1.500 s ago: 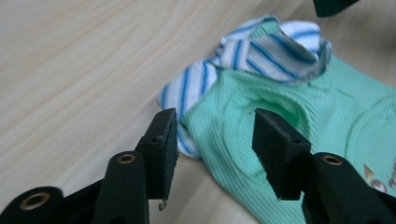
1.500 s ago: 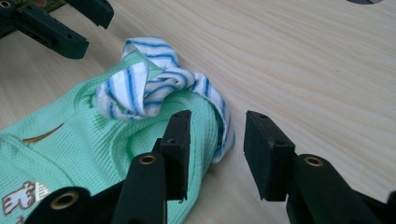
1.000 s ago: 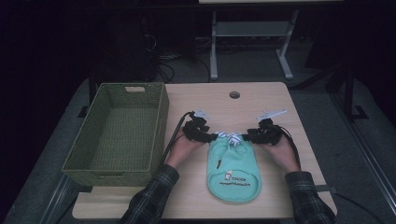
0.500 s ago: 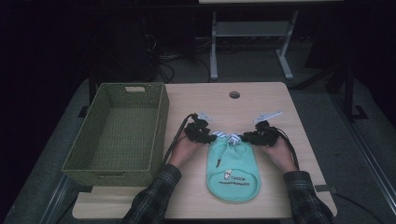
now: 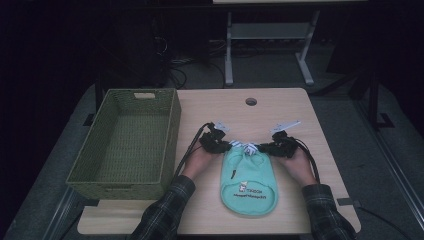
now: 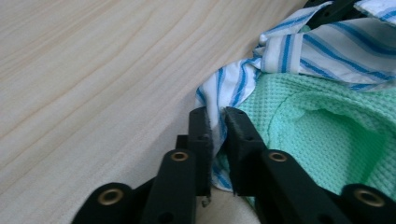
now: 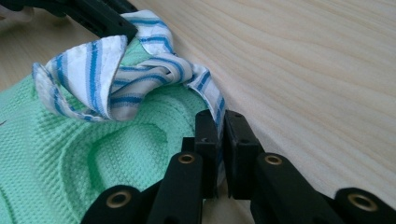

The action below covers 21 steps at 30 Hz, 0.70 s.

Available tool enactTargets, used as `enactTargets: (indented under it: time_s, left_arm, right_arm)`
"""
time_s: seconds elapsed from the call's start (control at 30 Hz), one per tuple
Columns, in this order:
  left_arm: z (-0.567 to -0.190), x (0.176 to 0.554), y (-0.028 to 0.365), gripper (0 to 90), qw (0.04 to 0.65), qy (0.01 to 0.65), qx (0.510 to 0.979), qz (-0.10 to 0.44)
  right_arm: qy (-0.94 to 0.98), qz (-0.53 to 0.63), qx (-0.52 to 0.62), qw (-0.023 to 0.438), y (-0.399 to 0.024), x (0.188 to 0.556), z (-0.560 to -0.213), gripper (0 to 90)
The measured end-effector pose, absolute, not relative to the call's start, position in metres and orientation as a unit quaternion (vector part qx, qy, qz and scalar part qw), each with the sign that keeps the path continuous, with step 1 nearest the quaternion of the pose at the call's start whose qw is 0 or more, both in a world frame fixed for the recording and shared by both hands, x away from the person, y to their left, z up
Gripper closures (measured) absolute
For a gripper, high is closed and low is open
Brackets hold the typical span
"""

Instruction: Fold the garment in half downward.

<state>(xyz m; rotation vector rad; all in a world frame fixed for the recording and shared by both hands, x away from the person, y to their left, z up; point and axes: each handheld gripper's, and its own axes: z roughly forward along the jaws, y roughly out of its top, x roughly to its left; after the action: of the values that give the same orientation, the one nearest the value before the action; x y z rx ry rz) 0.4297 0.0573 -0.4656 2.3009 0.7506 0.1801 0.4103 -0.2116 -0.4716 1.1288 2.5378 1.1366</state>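
Mint-green waffle-knit bib (image 5: 248, 181), rounded at its near end, with a white-and-blue striped fabric trim (image 5: 248, 147) at its far neck edge: lay flat on the pale wooden table (image 5: 280, 107), right of centre, between the person's two hands. A small printed logo sat on its lower half; the lettering was too small to read.

Left gripper (image 5: 226, 147): black, two-jaw, held low at the bib's far left corner. Its jaws had just been closing and stood almost together, pinching a fold of the striped trim (image 6: 219, 109) between the pads, with green waffle cloth (image 6: 322, 126) just beside them.

Right gripper (image 5: 263, 148): black, two-jaw, held low at the bib's far right corner, facing the left one. Its jaws had likewise just been closing and were clamped on the striped trim (image 7: 215, 109), the green cloth (image 7: 51, 154) lying to one side and bare wood to the other.

Green woven rectangular basket (image 5: 170, 130): stood on the table's left side, well apart from the bib.

Sleeves: plaid, entering from the near edge.

Cables: black, trailing from each gripper along the hands.
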Motion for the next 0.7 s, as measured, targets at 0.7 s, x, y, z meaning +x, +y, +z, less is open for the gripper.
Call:
enactTargets:
  time_s: [0.7]
  left_arm:
    - [-0.430,0.409,0.068,86.2,0.388,0.281,0.870,0.117]
  right_arm:
    - [0.832,0.405,0.365,0.106,-0.211,0.399,-0.443,87.8]
